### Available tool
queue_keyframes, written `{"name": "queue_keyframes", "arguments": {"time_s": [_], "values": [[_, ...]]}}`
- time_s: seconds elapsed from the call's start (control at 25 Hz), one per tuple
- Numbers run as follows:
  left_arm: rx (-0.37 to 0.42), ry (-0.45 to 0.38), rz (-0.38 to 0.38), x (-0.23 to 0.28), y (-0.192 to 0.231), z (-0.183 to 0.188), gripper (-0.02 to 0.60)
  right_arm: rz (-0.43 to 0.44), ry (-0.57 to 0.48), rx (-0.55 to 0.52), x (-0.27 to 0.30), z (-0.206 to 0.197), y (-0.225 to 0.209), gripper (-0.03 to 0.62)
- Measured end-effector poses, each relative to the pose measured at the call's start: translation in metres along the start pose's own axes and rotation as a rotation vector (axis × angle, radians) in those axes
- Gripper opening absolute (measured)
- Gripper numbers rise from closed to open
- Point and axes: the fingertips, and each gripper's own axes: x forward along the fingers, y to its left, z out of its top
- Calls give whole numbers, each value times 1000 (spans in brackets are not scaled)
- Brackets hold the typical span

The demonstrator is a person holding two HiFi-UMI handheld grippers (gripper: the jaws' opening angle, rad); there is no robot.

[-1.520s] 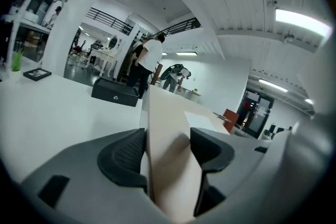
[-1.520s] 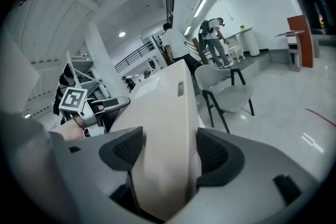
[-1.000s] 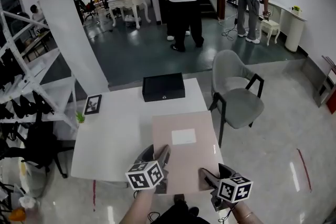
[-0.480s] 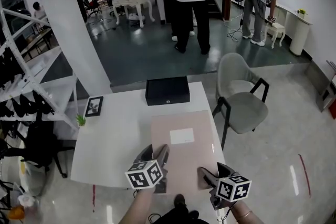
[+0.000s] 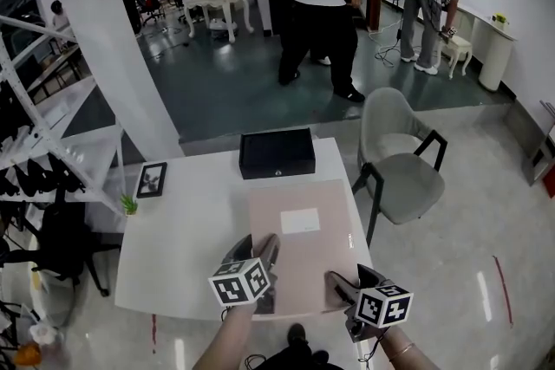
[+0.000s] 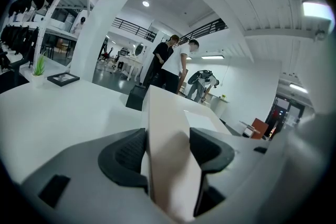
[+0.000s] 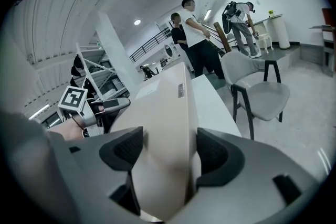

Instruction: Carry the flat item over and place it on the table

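Two grippers have hold of the flat item [image 5: 299, 247], one at each near corner. In the left gripper view the left gripper [image 6: 165, 149] has its fingers [image 6: 126, 152] pressed against both sides of the item's near edge [image 6: 163, 113], with the pale sheet filling the gap between them. The right gripper view shows the same on the other side: the right gripper [image 7: 168, 157] has its fingers [image 7: 218, 157] closed onto the item [image 7: 168, 102].

From the head view I see the left gripper [image 5: 258, 249] at the item's near left corner and the right gripper [image 5: 336, 282] at its near right corner. The item is a pinkish-beige rectangle with a white label [image 5: 300, 222] on its upper face. It lies over the right part of the white counter [image 5: 191, 230], its near edge about level with the counter's near edge. I cannot tell whether it rests on the surface or is held just above it.

Just beyond its far edge sits a black box [image 5: 277, 153] with its lid shut, so I cannot see what is inside. At the counter's far left are a small picture frame [image 5: 151, 180] and, nearer, a little green plant [image 5: 129, 204]. A grey chair [image 5: 399, 160] stands to the right of the counter.
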Motion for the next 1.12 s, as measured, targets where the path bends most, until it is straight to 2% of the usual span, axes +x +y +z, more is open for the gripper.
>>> {"name": "queue_keyframes", "arguments": {"time_s": [0.68,1.12], "values": [[-10,35,3,44,21,7,262,-28,6,8,40,13,-16,318],[-28,119,8,59,32,-2,262,-49,18,29,51,12,-21,318]]}}
